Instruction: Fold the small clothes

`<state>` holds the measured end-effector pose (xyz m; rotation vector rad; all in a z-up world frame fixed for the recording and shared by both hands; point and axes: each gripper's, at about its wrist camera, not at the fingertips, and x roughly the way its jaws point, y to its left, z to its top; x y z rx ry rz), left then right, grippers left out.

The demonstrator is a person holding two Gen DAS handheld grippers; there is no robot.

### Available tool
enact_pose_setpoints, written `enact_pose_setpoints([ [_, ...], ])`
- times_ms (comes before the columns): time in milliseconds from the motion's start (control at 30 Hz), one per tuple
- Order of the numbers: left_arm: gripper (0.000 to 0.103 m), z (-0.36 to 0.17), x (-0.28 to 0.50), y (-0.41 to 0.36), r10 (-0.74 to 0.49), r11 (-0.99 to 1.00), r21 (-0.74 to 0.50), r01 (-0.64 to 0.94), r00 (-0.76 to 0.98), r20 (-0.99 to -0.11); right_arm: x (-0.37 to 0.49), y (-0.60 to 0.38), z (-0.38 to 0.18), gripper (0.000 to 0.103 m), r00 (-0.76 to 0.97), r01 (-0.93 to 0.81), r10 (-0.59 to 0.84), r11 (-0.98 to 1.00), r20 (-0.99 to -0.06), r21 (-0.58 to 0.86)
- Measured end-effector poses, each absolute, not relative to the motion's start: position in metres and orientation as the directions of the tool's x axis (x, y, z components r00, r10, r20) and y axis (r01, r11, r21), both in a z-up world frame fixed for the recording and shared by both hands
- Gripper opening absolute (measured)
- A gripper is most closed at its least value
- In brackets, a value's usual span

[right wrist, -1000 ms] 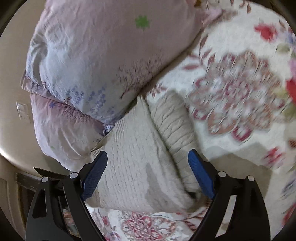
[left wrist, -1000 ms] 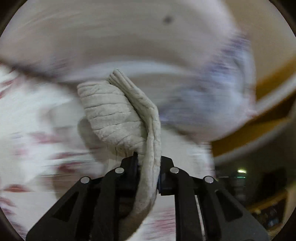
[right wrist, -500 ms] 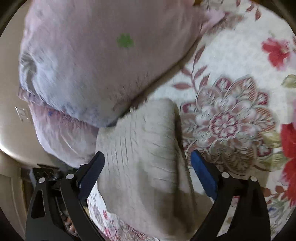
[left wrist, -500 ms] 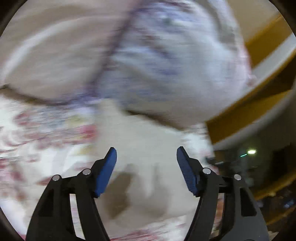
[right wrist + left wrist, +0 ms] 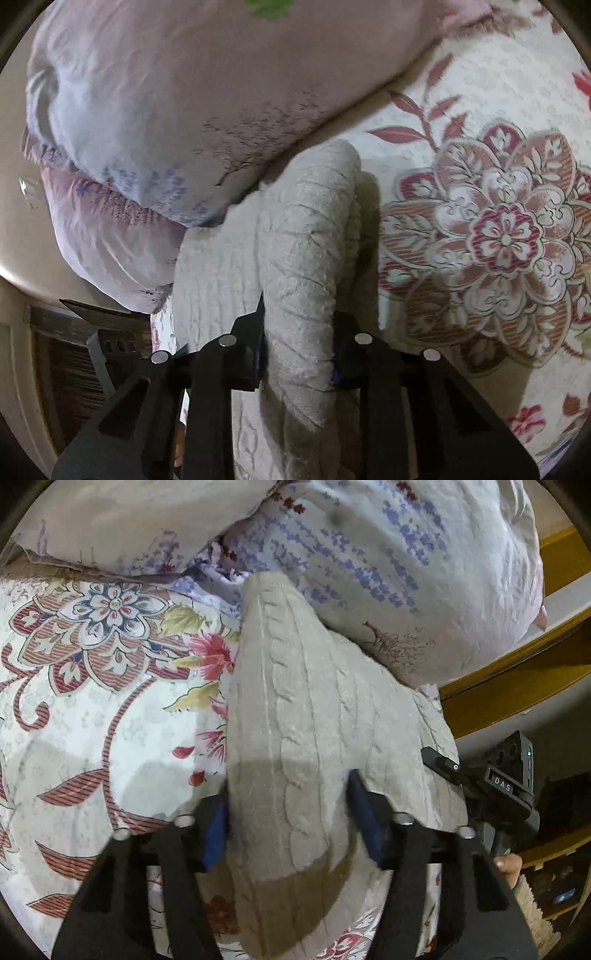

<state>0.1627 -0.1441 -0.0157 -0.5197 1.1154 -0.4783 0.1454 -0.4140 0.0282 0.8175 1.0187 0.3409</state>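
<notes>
A folded beige cable-knit sweater (image 5: 295,716) lies on the floral bedspread (image 5: 92,709) against the pillows. My left gripper (image 5: 288,823) is closed around one thick folded edge of it, blue pads pressed on both sides. In the right wrist view the same sweater (image 5: 306,251) shows as a rolled fold, and my right gripper (image 5: 299,347) is shut on that fold. The right gripper's body (image 5: 506,786) shows at the right edge of the left wrist view.
Two pale pillows with purple and brown print (image 5: 388,554) (image 5: 166,110) press against the sweater's far side. A yellow-brown wooden bed frame (image 5: 517,679) and the bed's edge lie to the right in the left wrist view. Floral bedspread (image 5: 498,221) stretches to the right in the right wrist view.
The left gripper let go of a sweater edge, opened, then closed on the folded bundle. The right gripper went from open over the sweater to shut on its fold.
</notes>
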Motion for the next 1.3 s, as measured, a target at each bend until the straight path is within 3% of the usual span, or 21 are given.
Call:
enact_pose_setpoints([
  [100,0.035,0.001,0.153,-0.109,-0.682,0.717,-0.678,0.165,0.367,-0.632,0.139,-0.396,0.053,0.023,0.544,0.031,0.630,0.646,-0.555,0.763],
  [167,0.036,0.021,0.141,-0.083,-0.661,0.738,-0.638,0.221,0.428,-0.616,0.140,-0.367,0.064,0.022,0.527,-0.040,0.642,0.673,-0.557,0.739],
  [333,0.045,0.015,0.144,-0.047,-0.374,0.924,-0.363,0.121,0.483,-0.792,0.166,-0.321,0.048,0.026,0.467,0.035,0.518,0.799,-0.717,0.600],
  [400,0.059,0.021,0.132,-0.038,-0.367,0.925,-0.362,0.114,0.516,-0.774,0.174,-0.317,0.042,0.026,0.495,0.090,0.446,0.827,-0.746,0.554],
  [467,0.070,0.027,0.115,-0.034,-0.335,0.938,-0.324,0.120,0.542,-0.770,0.180,-0.317,0.042,0.039,0.493,0.146,0.346,0.872,-0.798,0.468],
  [533,0.077,0.031,0.089,-0.037,-0.297,0.954,-0.269,0.135,0.562,-0.772,0.170,-0.314,0.061,0.040,0.539,0.161,0.226,0.918,-0.811,0.363],
  [600,0.096,0.034,0.073,-0.008,-0.260,0.965,-0.227,0.129,0.562,-0.785,0.151,-0.313,0.079,0.063,0.575,0.168,0.079,0.963,-0.815,0.212],
  [633,0.100,0.031,0.061,-0.013,-0.211,0.977,-0.179,0.113,0.565,-0.797,0.130,-0.314,0.090,0.091,0.603,0.187,-0.005,0.973,-0.798,0.135],
  [667,0.101,0.028,0.052,-0.020,-0.168,0.986,-0.134,0.100,0.570,-0.805,0.115,-0.316,0.095,0.102,0.625,0.188,-0.026,0.975,-0.780,0.118],
  [800,0.101,0.011,0.023,-0.029,-0.133,0.991,-0.094,0.100,0.523,-0.842,0.048,-0.299,0.103,0.102,0.679,0.155,-0.066,0.986,-0.731,0.054],
  [1033,0.101,-0.024,0.023,-0.045,-0.030,0.998,-0.007,0.055,0.428,-0.903,0.020,-0.242,0.051,0.102,0.531,0.041,-0.006,0.999,-0.848,0.019],
  [1167,0.101,-0.025,0.022,-0.045,-0.007,0.998,0.019,0.058,0.418,-0.908,0.015,-0.227,0.035,0.102,0.469,0.044,-0.057,0.998,-0.881,-0.042],
  [1300,0.101,-0.025,0.022,-0.042,-0.008,0.998,0.016,0.063,0.368,-0.930,0.015,-0.229,0.028,0.102,0.451,0.090,-0.031,0.996,-0.892,0.011],
])
